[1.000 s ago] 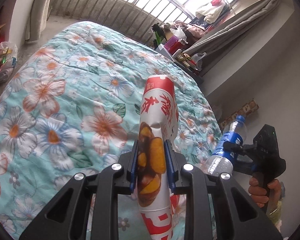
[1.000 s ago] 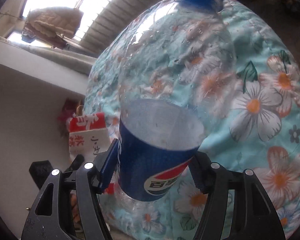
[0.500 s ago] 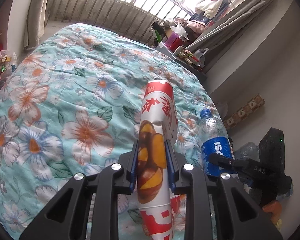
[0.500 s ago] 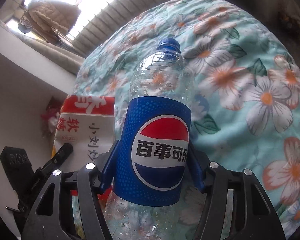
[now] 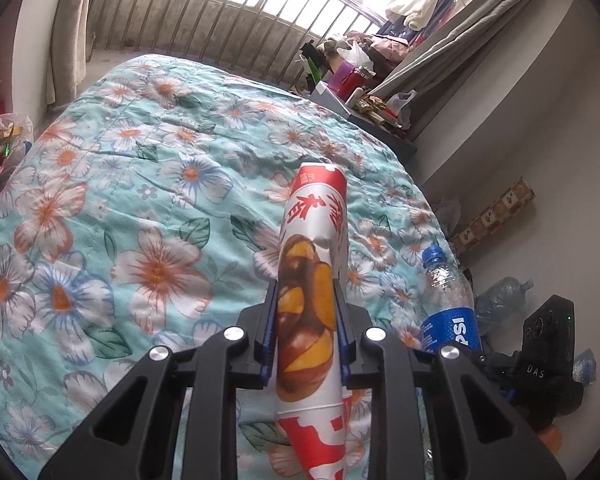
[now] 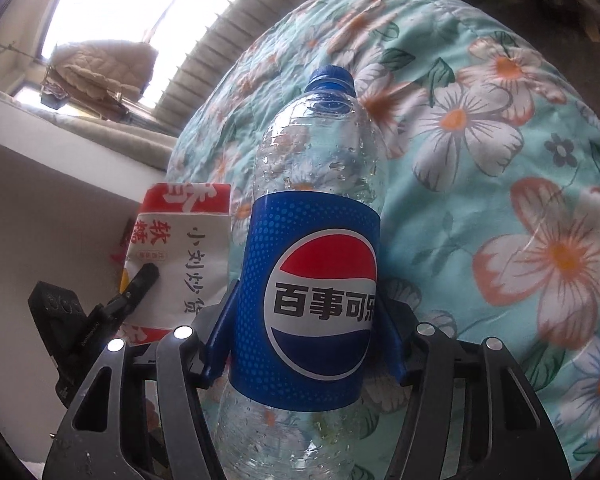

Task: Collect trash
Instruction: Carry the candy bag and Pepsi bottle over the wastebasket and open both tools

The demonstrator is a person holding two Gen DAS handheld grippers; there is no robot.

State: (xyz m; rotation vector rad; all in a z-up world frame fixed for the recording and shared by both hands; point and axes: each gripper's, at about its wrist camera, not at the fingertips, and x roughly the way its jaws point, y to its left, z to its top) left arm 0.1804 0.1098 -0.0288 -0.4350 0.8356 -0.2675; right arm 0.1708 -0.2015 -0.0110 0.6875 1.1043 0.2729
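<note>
- the left gripper (image 5: pixel 305 334) points forward and downward over the flowered quilt (image 5: pixel 148 208), its two black fingers reaching up from the lower edge of the left wrist view.
- its jaws stand narrow, the blue pads clamped on both flat sides of a red-and-white snack bag (image 5: pixel 312 300) printed with brown and orange food.
- the snack bag stands upright above the quilt, its top sticking out past the fingertips and its lower end hanging down between the finger bases.
- the right gripper (image 6: pixel 306 332) is also angled downward over the quilt, with its jaws set moderately wide around the blue label of a clear plastic cola bottle (image 6: pixel 316 272).
- the blue pads press the label on both sides; the bottle stands upright in them, blue cap at the top, droplets inside the clear wall.
- in the left wrist view the bottle and the right gripper sit at the quilt's right edge, just beside the snack bag and lower down.
- in the right wrist view the snack bag and a left finger (image 6: pixel 138 282) show to the left of the bottle, at the quilt's left edge before a pale wall (image 6: pixel 40 216).
- beyond the quilt's far end runs a barred window (image 5: pixel 236 8), with a cluttered shelf (image 5: pixel 364 92) off its right corner.
</note>
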